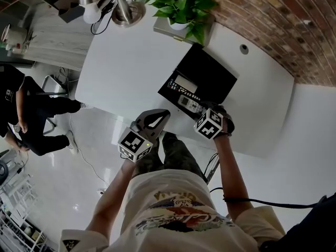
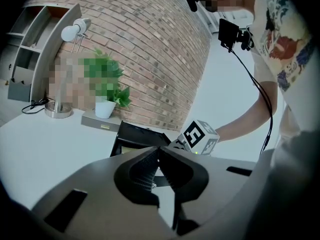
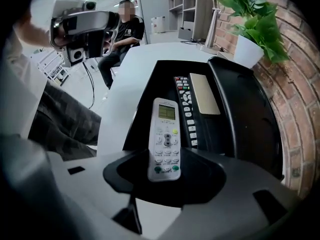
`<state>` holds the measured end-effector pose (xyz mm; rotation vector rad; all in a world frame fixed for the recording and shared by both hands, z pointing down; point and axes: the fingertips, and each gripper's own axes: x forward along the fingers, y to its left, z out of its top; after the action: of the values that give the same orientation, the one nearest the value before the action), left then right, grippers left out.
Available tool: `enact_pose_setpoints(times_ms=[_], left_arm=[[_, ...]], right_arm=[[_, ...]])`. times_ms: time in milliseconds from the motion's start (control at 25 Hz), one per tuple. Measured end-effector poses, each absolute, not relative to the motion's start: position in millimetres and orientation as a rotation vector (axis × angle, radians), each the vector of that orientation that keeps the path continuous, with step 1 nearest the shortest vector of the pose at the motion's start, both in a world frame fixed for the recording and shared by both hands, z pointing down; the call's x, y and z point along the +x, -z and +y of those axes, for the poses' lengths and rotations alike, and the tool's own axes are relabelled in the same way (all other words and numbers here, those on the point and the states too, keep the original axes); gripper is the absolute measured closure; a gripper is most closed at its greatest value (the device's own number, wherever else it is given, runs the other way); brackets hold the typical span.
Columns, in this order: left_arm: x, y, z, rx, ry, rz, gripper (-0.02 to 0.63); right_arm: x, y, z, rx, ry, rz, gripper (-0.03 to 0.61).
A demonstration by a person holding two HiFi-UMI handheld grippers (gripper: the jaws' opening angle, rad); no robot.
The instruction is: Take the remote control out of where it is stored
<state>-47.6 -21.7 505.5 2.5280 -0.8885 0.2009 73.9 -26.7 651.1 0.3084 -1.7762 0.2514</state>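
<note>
Remote control (image 3: 164,134) lies at box (image 3: 240,109) edge, seemingly loose in hand-held gripper (image 3: 166,160).

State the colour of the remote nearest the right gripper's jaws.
The remote is white, with a few green buttons; clearest in the right gripper view.

Open table (image 3: 135,71) beside black box (image 3: 240,114)

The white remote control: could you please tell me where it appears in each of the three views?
Head view: the white remote lies in the open black box, near centre.
Left gripper view: not visible; the box's inside is hidden.
Right gripper view: lower centre, its near end between the right gripper's open jaws.
Shared landmark: the potted plant.
</note>
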Motion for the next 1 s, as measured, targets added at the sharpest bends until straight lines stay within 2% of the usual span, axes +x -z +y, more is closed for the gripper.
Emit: enact_pose_setpoints(times_ms=[360,560,1000], left_arm=[[-47.3,-510.7,-21.1,2.508,-0.185,-0.887,0.617],[-46.1,-510.9,-18.0,2.504,-0.178,-0.884,0.617],[-48.2,-510.8,-21.4,2.505,-0.153,-0.884,0.617]], right_arm=[[73.3,-654.1,-30.3,0.308,-0.106,-1.746,0.39],[74.3,-652.7,-24.3,0.248,-0.156,-1.748,0.39],[75.2,-652.1,-35.8,0.391,-0.035,-1.788,0.393]])
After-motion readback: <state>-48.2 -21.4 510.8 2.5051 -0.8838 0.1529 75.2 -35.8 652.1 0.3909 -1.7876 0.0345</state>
